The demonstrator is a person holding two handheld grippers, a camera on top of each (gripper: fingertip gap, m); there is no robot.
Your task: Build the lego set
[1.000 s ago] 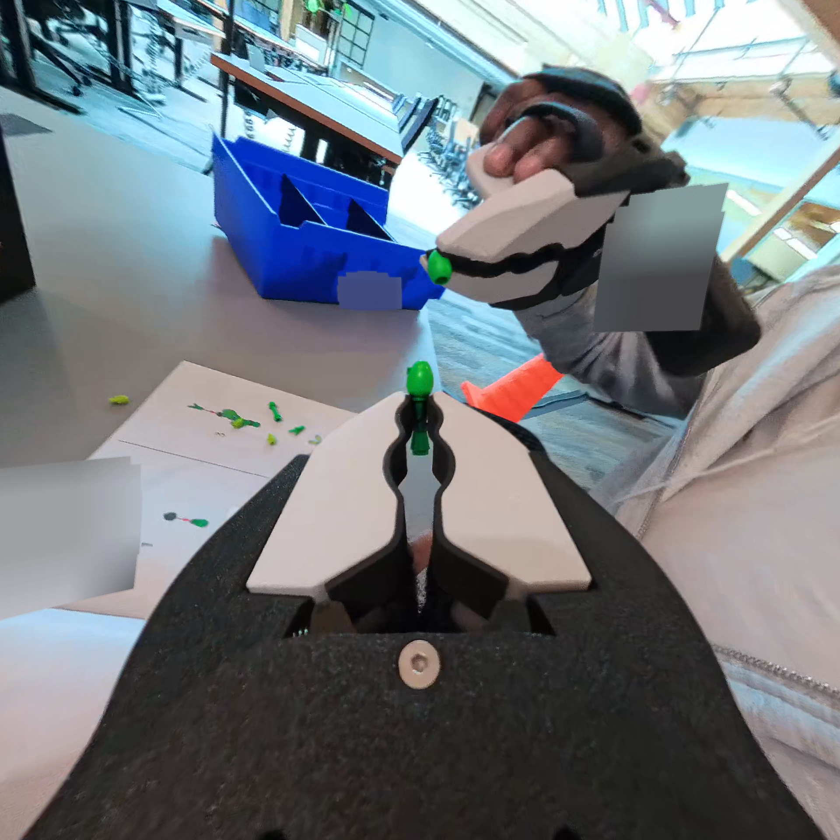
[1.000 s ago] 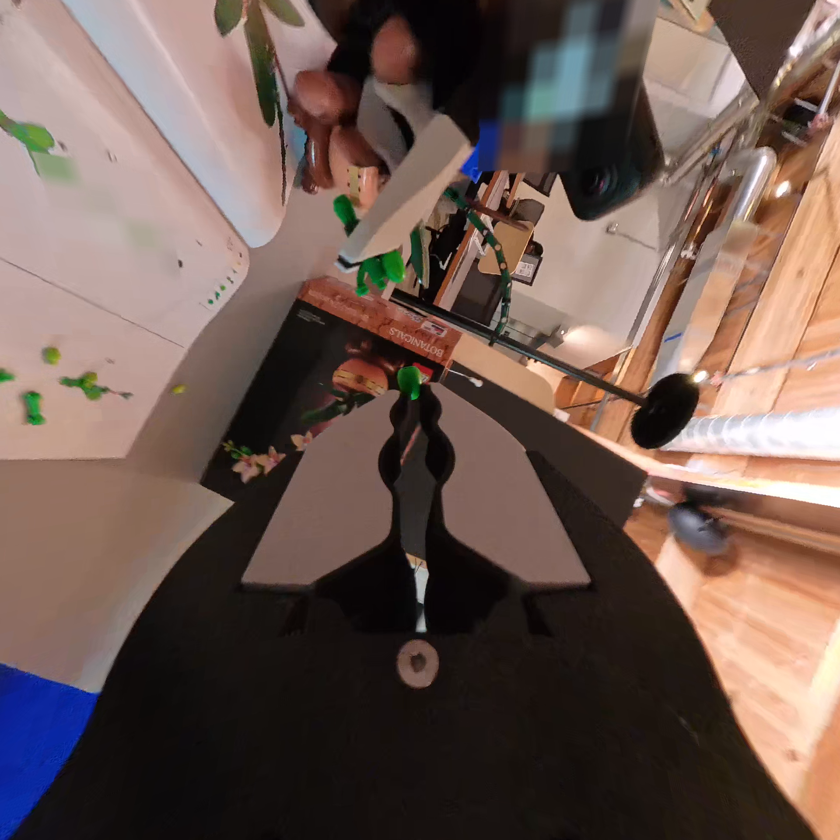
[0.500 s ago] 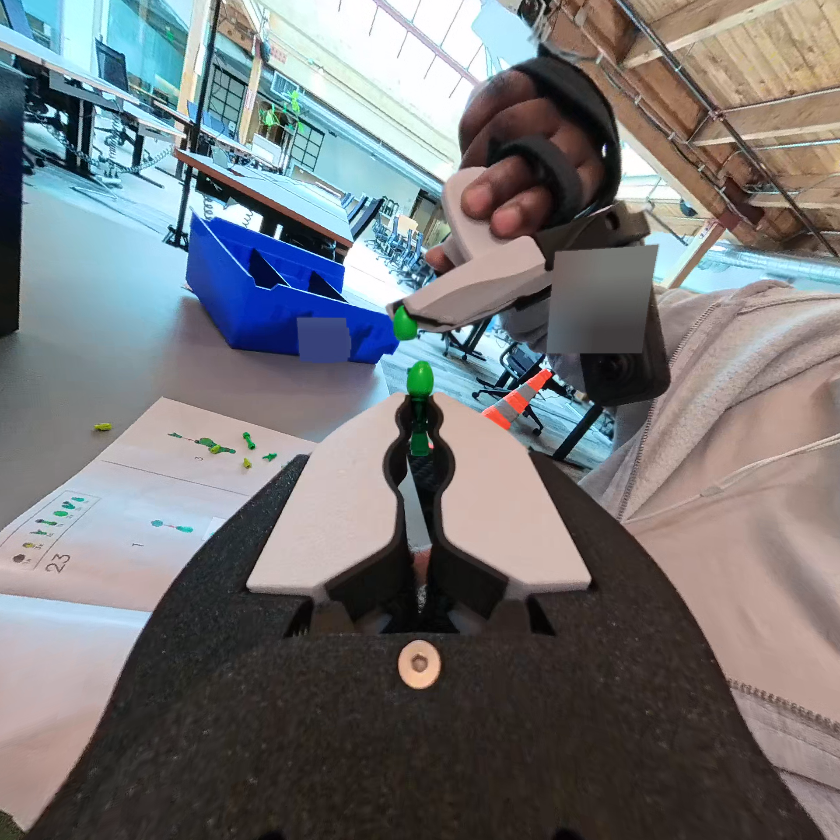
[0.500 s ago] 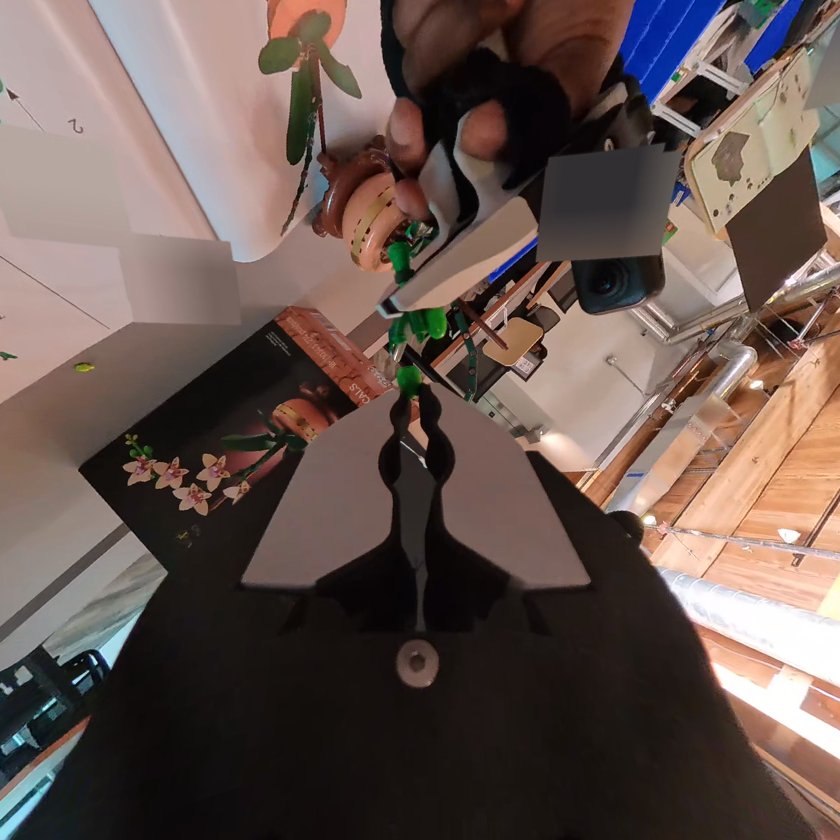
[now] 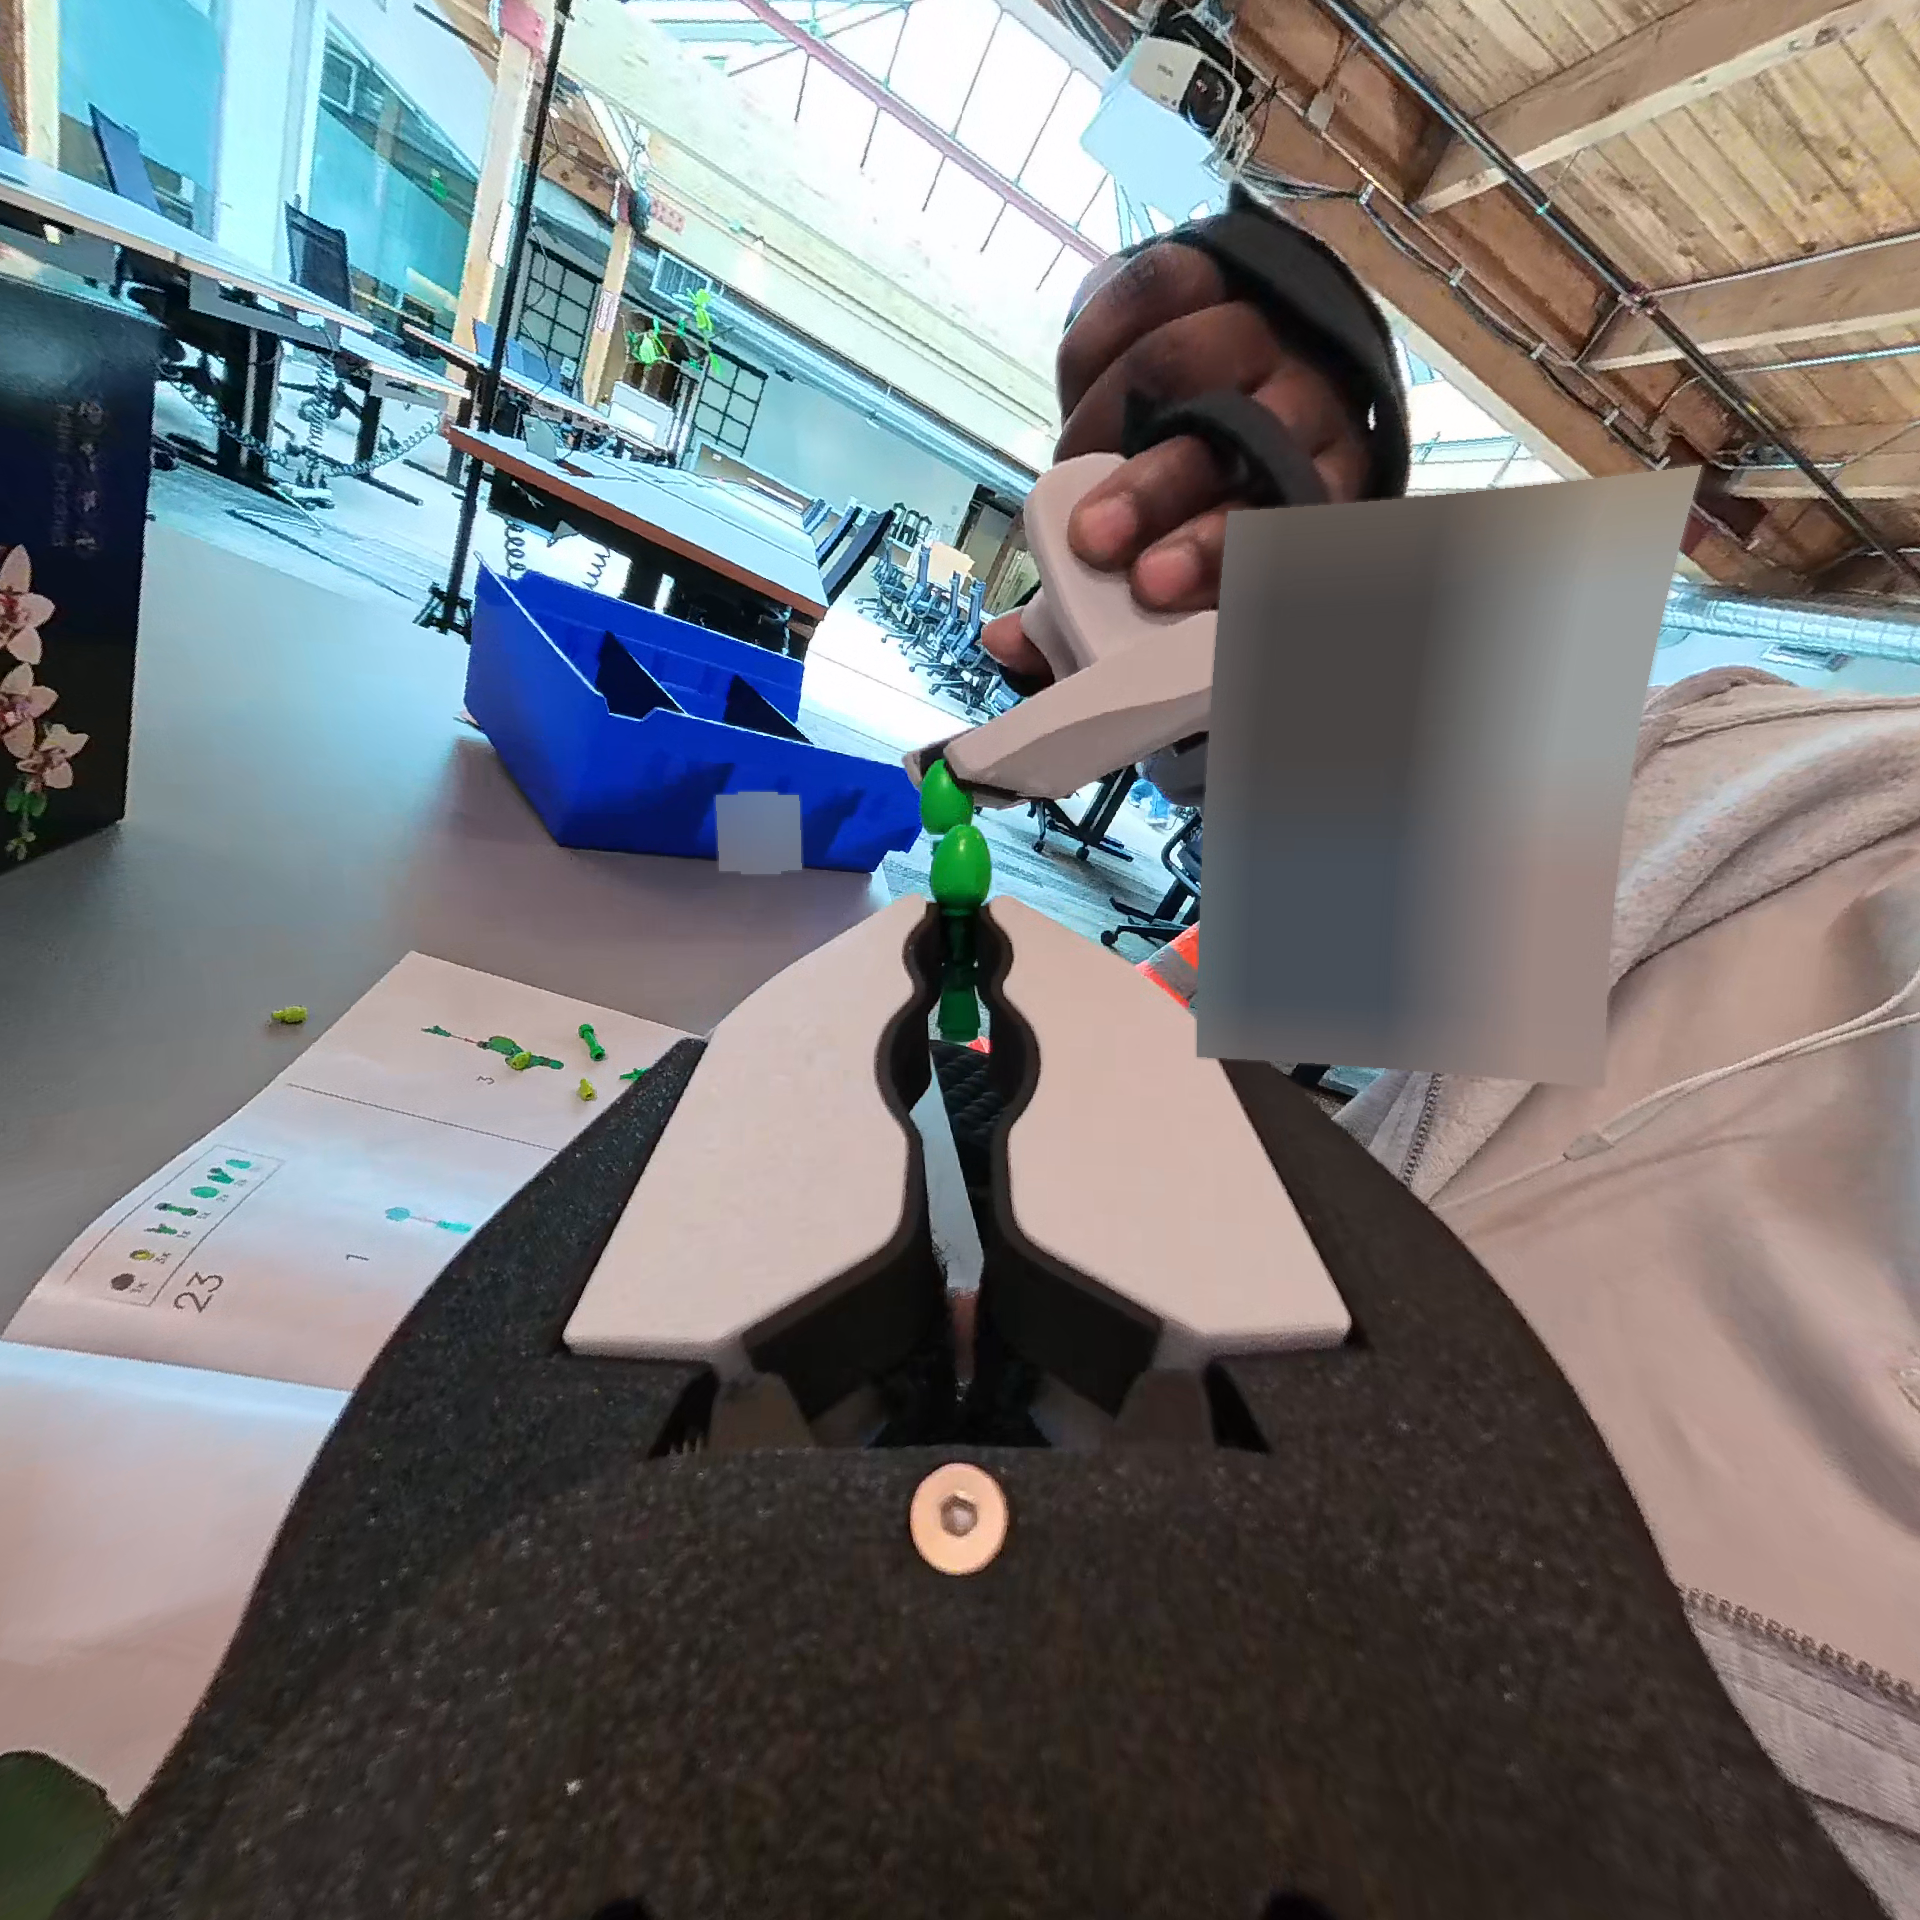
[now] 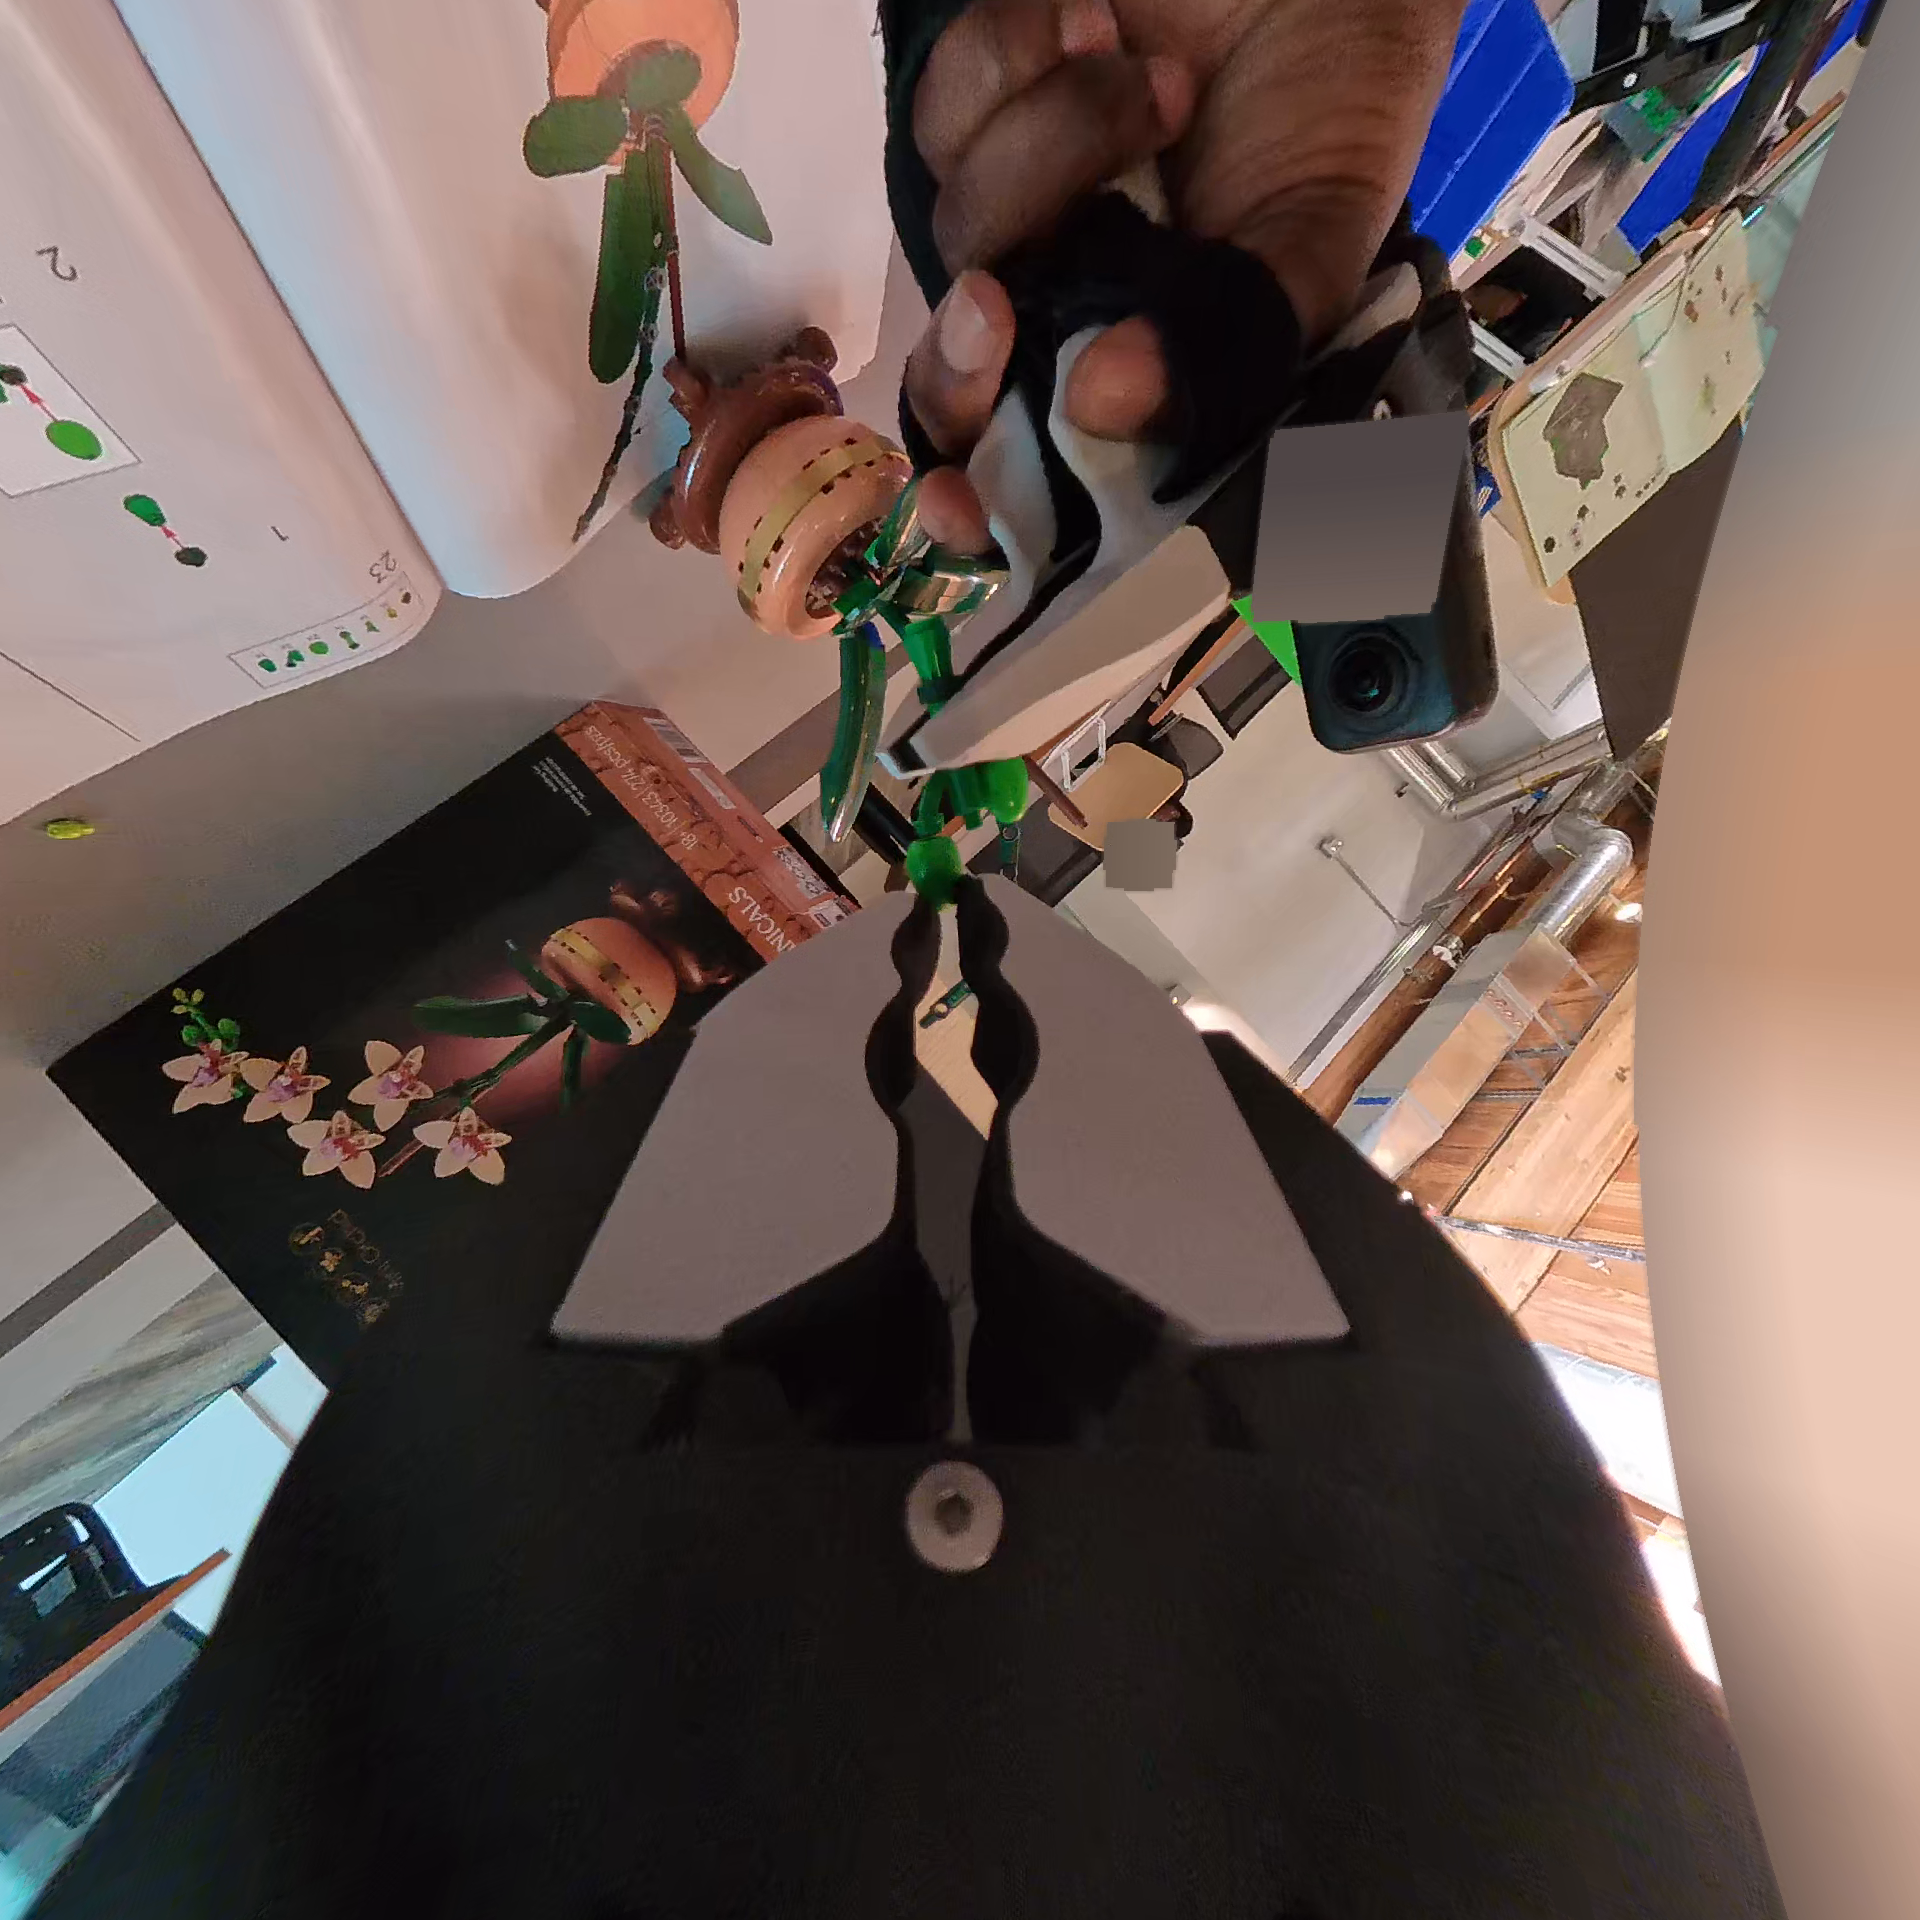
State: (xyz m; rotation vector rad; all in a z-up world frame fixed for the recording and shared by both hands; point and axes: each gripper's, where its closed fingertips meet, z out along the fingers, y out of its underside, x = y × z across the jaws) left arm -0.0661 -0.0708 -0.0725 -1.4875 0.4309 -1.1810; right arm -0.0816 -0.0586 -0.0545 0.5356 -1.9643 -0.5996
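Observation:
My left gripper point(image 5: 958, 906) is shut on a thin green stem piece point(image 5: 958, 961) topped by a bright green bud point(image 5: 958, 864). My right gripper point(image 6: 943, 896) is shut on a second green bud point(image 6: 931, 862). In the left wrist view the right gripper point(image 5: 940, 771) holds that bud point(image 5: 945, 800) just above the stem's bud, the two nearly touching. In the right wrist view the left gripper point(image 6: 914, 764) shows with its green pieces point(image 6: 987, 790) right beyond my bud. The tan and brown flower pot model point(image 6: 790, 540) with green leaves lies behind it.
An open instruction booklet point(image 5: 343, 1164) lies on the grey table with small green pieces point(image 5: 520, 1060) on it and one point(image 5: 289, 1014) beside it. A blue bin point(image 5: 665, 758) stands behind. The dark set box point(image 6: 416, 1039) stands at the left. A person's grey-sleeved body fills the right. My two grippers' fingertips are within a few centimetres of each other.
The right gripper has come down and closer with its bud, from well above the stem to almost touching its top bud. Both grippers stayed shut.

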